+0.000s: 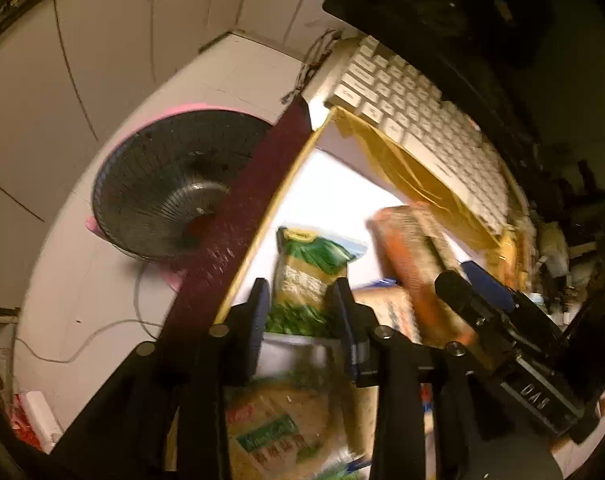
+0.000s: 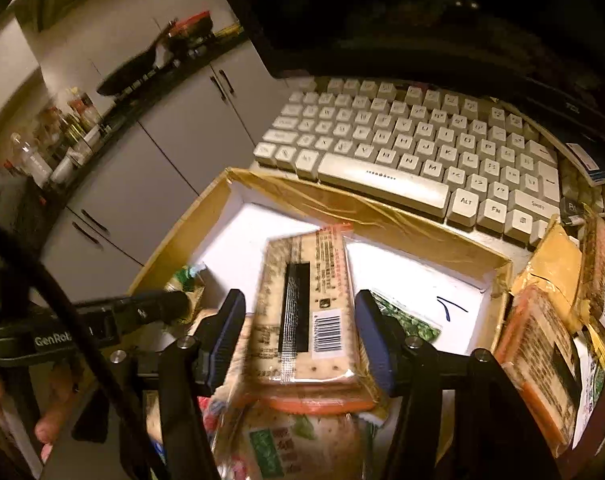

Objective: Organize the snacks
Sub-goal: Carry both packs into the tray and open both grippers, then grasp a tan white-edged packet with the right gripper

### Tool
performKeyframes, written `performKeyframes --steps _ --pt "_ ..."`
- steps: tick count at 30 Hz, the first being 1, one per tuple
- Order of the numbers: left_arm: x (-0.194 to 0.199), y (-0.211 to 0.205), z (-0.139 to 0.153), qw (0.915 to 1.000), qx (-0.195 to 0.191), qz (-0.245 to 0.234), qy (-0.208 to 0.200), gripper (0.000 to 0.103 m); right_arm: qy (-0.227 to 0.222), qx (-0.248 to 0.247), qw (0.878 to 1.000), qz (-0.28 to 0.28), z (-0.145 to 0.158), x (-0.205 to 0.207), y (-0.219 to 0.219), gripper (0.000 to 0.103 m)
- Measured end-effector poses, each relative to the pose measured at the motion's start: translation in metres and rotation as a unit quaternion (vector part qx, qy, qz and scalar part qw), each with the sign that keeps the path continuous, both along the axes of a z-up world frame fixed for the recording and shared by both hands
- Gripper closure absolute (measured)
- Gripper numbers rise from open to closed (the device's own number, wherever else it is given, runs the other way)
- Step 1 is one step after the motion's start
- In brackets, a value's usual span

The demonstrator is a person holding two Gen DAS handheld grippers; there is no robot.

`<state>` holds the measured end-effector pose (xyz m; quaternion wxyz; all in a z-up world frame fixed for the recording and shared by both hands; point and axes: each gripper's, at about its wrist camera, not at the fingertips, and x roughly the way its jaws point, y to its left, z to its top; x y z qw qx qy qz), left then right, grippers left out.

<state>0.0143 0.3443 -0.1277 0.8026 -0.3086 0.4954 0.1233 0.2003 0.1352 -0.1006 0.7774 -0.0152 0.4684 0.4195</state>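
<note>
Your left gripper [image 1: 302,304] points steeply down, fingers parted, a green pack standing between them; whether the pads press it can't be told. Your right gripper [image 2: 300,324] points down at a shallower tilt, jaws wide, a cracker pack between them with gaps at both pads. In the right wrist view your left gripper sits at 9 o'clock; your hand [image 2: 42,412] shows at 8 o'clock, fingers curled.

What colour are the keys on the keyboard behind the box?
The keyboard has whitish, cream keys with dark letters; the right wrist view shows it best.
</note>
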Motion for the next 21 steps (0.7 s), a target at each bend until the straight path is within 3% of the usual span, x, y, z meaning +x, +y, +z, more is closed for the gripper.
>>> performKeyframes --steps 3,5,8,13,15,19,21 --pt "-0.019 -0.007 0.01 0.9996 -0.009 0.008 -0.024 0.044 0.004 0.049 0.999 0.004 0.02 -0.015 -0.02 0.036" --pt "-0.037 -0.021 0.022 0.9987 0.021 0.019 -0.043 0.027 0.001 0.079 0.997 0.009 0.029 -0.023 -0.042 0.033" --pt "-0.069 -0.057 0.044 0.9931 0.073 0.024 -0.088 0.027 -0.012 0.114 0.993 0.011 0.031 -0.038 -0.082 0.032" --pt "-0.1 -0.129 0.058 0.9826 0.116 0.0 -0.145 0.021 -0.021 0.133 0.991 -0.02 0.009 -0.052 -0.147 0.032" --pt "-0.099 -0.153 0.056 0.9834 0.114 -0.023 -0.14 0.021 -0.015 0.131 0.99 -0.044 -0.005 -0.052 -0.175 0.032" --pt "-0.09 -0.192 0.049 0.9869 0.071 -0.063 -0.13 0.021 0.014 0.138 0.988 -0.072 -0.03 -0.052 -0.218 0.032" --pt "-0.085 -0.209 0.048 0.9865 0.078 -0.077 -0.121 0.021 0.012 0.135 0.987 -0.087 -0.035 -0.05 -0.235 0.032"
